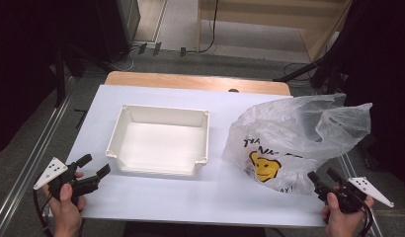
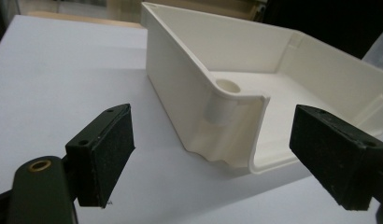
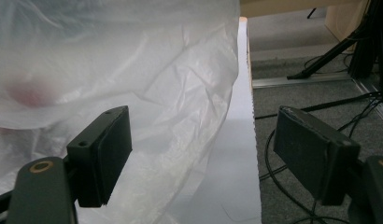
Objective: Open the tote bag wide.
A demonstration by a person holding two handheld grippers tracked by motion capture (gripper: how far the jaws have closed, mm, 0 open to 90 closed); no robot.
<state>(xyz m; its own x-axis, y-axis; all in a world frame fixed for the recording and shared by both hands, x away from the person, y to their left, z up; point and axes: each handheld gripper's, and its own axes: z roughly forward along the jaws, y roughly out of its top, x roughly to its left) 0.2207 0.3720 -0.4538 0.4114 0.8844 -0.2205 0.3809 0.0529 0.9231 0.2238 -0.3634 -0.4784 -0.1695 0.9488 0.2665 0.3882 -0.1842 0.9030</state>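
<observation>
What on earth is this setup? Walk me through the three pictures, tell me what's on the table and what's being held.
No robot here: a person holds a hand tool with a two-jaw claw in each hand. The high view looks down from above the person; the left claw shows at the left, the right claw at the right. The other two pictures come from cameras riding on each claw, looking along its black jaws. On the white table lie an empty white tray and a crumpled plastic bag with a yellow smiley. The left claw faces the tray's corner; the right claw sits beside the bag. Both are open, holding nothing.
</observation>
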